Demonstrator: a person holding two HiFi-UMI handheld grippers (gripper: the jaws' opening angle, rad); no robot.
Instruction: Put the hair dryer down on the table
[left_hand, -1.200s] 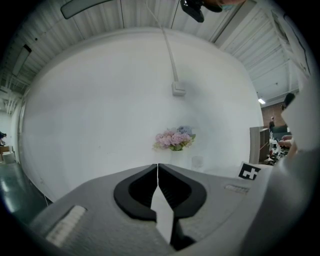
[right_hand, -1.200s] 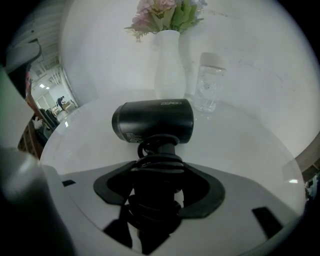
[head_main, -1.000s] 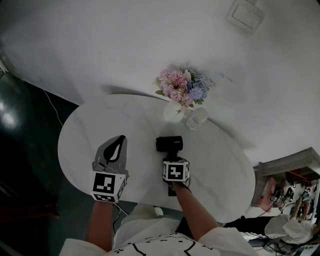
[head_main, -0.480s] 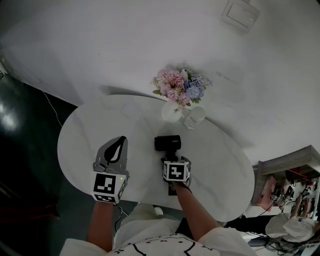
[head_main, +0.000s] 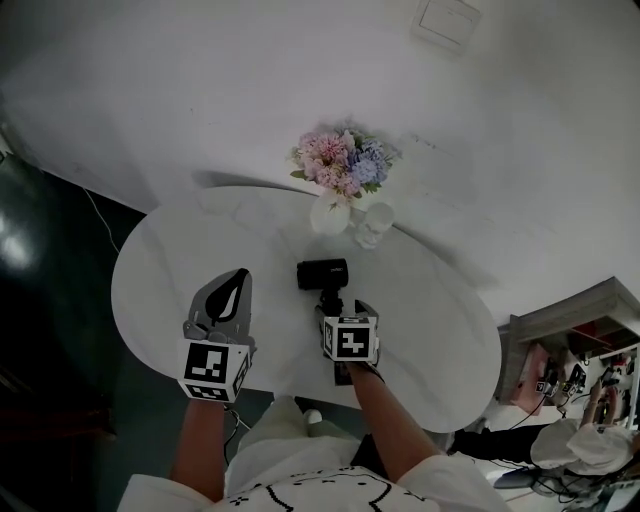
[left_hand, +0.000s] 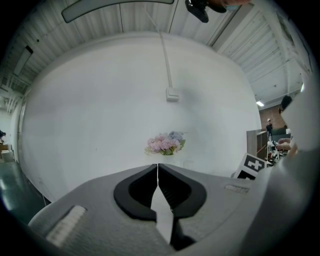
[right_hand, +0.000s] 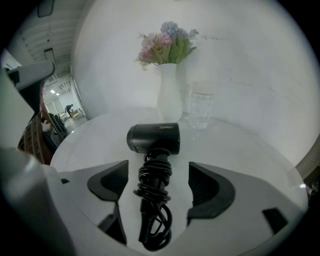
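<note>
The black hair dryer (head_main: 322, 274) lies on the white round table (head_main: 170, 260), its cord wrapped round the handle. In the right gripper view the dryer (right_hand: 154, 139) points its handle toward me. The handle and cord lie between the jaws of my right gripper (right_hand: 157, 176), which stand wide apart without touching them. In the head view the right gripper (head_main: 332, 310) sits just behind the dryer, open. My left gripper (head_main: 238, 278) hovers over the table's left part, shut and holding nothing; its tips (left_hand: 158, 168) meet.
A white vase of pink and blue flowers (head_main: 340, 165) and a clear glass (head_main: 372, 225) stand at the table's far edge, just beyond the dryer. Close behind them is a white wall. Shelving with clutter (head_main: 575, 345) stands at the right.
The right gripper has drawn back a little from the hair dryer, leaving it lying on the table. The left gripper has stayed in place.
</note>
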